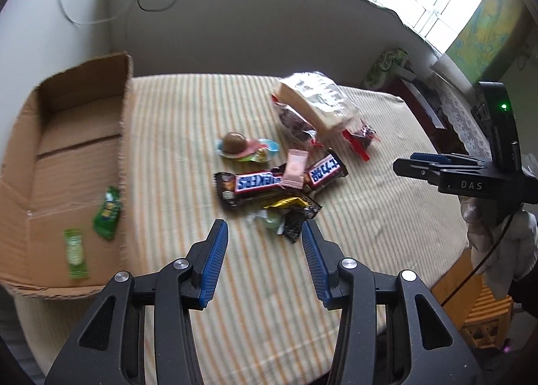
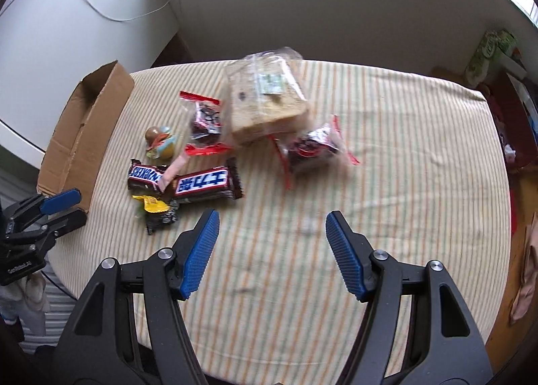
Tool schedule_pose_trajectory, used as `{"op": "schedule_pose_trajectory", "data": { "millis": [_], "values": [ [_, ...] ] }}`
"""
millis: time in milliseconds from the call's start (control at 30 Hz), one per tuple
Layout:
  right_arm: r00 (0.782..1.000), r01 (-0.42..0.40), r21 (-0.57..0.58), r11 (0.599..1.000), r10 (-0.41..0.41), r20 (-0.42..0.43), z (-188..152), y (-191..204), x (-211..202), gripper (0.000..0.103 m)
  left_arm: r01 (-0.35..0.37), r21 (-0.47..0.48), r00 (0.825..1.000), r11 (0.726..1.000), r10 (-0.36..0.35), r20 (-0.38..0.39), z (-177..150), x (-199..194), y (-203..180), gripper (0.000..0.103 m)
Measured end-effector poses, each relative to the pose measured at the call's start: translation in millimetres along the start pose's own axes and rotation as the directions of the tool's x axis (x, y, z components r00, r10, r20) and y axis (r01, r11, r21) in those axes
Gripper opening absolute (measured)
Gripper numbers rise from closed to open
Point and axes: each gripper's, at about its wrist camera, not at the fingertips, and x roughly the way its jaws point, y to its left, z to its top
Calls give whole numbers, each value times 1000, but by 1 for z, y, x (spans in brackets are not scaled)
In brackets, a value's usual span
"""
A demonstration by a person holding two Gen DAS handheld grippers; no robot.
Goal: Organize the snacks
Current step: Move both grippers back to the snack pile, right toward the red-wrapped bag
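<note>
At the far left of the striped table (image 1: 269,284), an open cardboard box (image 1: 67,156) is seen, with two green sachets (image 1: 107,217) already lying on its floor. The left gripper (image 1: 264,244) is held above the cloth just right of the box wall, its jaws moderately parted and nothing between them. Directly ahead of its tips lies the snack pile: a small dark wrapper and a yellow wrapper (image 1: 285,203) nearest, then two Snickers bars (image 1: 259,183) with a pink sachet (image 1: 294,168) laid across them, and a brown egg-shaped sweet (image 1: 235,143) beyond. Farther right, a bagged bread loaf (image 1: 319,102) rests on red-sealed pouches (image 2: 309,150). The right gripper (image 2: 272,244) is held over bare cloth to the right of the pile, its jaws wide apart and empty, with the bars ahead and to its left and the pouches ahead. Several faults are to be anticipated. Because the items overlap, a closure on one bar is likely to drag the pink sachet or a neighbouring wrapper along. Thin, flat wrappers may slip from the pads or be pinched together with the cloth. A collision of the two grippers is possible should both be brought to the pile at once. Motion blur is present, so fine contact cannot be judged.
</note>
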Motion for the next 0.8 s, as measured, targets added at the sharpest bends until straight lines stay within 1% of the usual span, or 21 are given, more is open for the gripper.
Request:
{"op": "schedule_pose_trajectory", "data": {
  "millis": [33, 67, 100, 167, 367, 500, 600, 733, 800],
  "values": [
    [1000, 8, 6, 1000, -8, 2, 0, -4, 0, 68, 14, -6, 1000, 1000, -14, -10, 0, 5, -2, 45],
    [1000, 12, 10, 1000, -12, 3, -2, -7, 0, 66, 20, -7, 1000, 1000, -20, -16, -1, 7, -4, 45],
    [1000, 17, 17, 1000, -17, 0, -1, -11, 1, 60, 30, -7, 999, 1000, -30, -24, -2, 10, -6, 45],
    [1000, 22, 39, 999, -22, -11, 1, -21, 4, 54, 49, -11, 998, 999, -49, -37, -5, 15, -10, 45],
    [1000, 2, 99, 995, -1, -14, 19, -34, 15, 53, 85, -22, 994, 996, -86, -63, -8, 31, -18, 44],
    [999, -11, 170, 985, 16, -28, 33, -43, 26, 53, 84, -18, 993, 996, -85, -84, -7, 40, -16, 44],
    [999, -18, 217, 976, 27, -40, 42, -48, 34, 53, 58, -5, 994, 998, -58, -89, -4, 45, -15, 44],
    [998, -23, 275, 961, 40, -57, 48, -53, 42, 53, 26, -10, 995, 1000, -27, -96, -1, 52, -8, 44],
    [996, -22, 316, 948, 46, -70, 49, -56, 47, 53, 13, -28, 995, 1000, -16, -103, 1, 57, -3, 44]
  ]
}}
